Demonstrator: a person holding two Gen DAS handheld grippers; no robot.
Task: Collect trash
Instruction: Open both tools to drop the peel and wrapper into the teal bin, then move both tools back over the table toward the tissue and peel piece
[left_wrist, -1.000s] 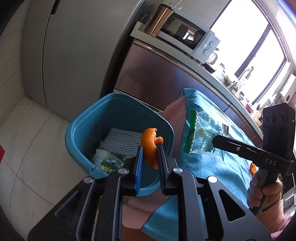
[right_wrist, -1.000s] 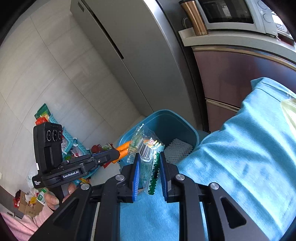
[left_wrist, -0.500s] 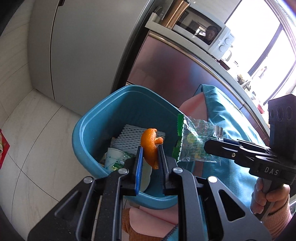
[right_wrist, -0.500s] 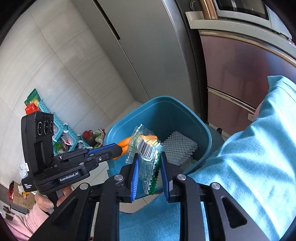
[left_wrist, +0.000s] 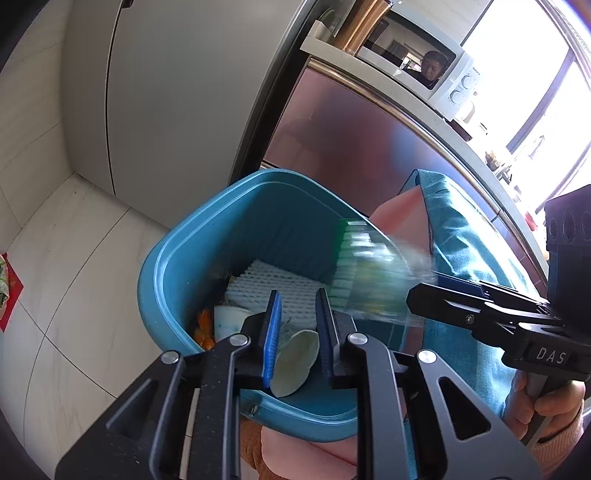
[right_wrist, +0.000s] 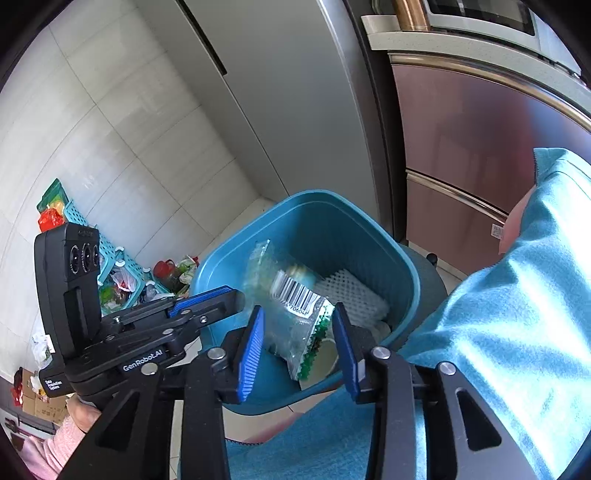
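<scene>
Now the drop step is judged underway: the right gripper has just been opening, its pads clear of the plastic wrapper (blurred) over the blue bin; the left gripper is parted, nothing held. More trash must be fetched next.

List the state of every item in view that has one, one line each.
Left claw: jaws apart, nothing between them.
Right claw: jaws have just been opening, pads clear of the wrapper.
Plastic wrapper: released, blurred, over the bin.
Orange peel: lying in the bin.
Paper cup: on its side in the bin.
Blue bin: open-topped, partly filled.
</scene>
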